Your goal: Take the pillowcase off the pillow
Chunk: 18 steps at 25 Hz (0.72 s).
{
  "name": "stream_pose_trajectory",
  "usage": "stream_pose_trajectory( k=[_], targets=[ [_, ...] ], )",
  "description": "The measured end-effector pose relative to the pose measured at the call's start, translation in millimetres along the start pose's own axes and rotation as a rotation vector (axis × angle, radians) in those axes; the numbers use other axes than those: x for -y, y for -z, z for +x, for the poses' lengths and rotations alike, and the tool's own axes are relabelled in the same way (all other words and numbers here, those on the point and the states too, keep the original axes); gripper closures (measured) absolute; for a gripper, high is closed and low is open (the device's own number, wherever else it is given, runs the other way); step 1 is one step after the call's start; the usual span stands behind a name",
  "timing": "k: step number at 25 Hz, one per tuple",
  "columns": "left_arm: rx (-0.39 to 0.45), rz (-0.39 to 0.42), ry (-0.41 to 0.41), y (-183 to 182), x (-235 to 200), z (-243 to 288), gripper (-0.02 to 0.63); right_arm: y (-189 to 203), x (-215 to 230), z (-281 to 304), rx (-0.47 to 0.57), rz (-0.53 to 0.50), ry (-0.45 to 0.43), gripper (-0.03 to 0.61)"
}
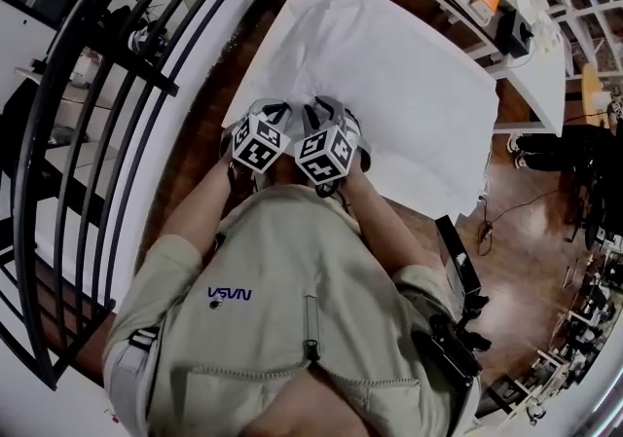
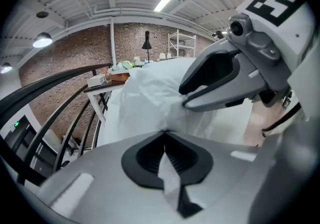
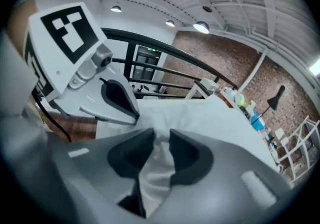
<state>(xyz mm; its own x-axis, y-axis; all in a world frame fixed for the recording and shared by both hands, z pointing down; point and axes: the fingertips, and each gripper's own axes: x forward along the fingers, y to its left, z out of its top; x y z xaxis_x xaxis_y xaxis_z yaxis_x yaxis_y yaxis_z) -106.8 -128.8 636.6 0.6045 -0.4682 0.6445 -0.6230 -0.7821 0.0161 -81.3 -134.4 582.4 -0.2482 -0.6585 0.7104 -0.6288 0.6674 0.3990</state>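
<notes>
Pillowcase (image 1: 389, 75) fabric is clenched in both claws (at its near edge): left gripper (image 2: 165, 135) pinches a thin fold, right gripper (image 3: 160, 140) a thicker bunch.

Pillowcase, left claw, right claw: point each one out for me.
pillowcase (image 1: 321, 65), head view, wrinkled white cloth beyond the claws.
left claw (image 2: 164, 131), left gripper view, where its tips meet on cloth.
right claw (image 3: 161, 132), right gripper view, between its tips, on bunched cloth.

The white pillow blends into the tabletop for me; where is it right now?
In the head view the white pillow in its pillowcase lies mid-frame on the white tabletop, its near edge gripped by the left tongs and right tongs.
</notes>
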Motion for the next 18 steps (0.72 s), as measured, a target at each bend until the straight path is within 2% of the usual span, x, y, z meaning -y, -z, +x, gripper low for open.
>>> stream_pose_trajectory(
  k=[2, 6, 9, 14, 18],
  targets=[
    [0.021, -0.011, -0.002, -3.2, 0.5, -6.3, 0.606, -2.0, 4.3, -8.2, 0.021, 0.012, 0.017, 0.560],
    [0.092, -0.061, -0.055, -16.1, -6.5, -28.0, 0.607, -3.9, 23.8, -38.6, 0.085, 0.088, 0.047, 0.568],
    [0.107, -0.052, -0.078, -22.5, -6.2, -34.7, 0.607, 0.8, 38.1, -61.7, 0.121, 0.164, 0.065, 0.572],
    [0.076, -0.088, -0.121, -20.0, -5.1, -30.7, 0.607, 38.5, 56.6, -82.1, 0.107, 0.321, 0.093, 0.572],
    [0.022, -0.135, -0.137, -2.0, 2.8, -20.7, 0.607, 75.5, 50.2, -78.3, 0.076, 0.488, 0.043, 0.572]
  ],
)
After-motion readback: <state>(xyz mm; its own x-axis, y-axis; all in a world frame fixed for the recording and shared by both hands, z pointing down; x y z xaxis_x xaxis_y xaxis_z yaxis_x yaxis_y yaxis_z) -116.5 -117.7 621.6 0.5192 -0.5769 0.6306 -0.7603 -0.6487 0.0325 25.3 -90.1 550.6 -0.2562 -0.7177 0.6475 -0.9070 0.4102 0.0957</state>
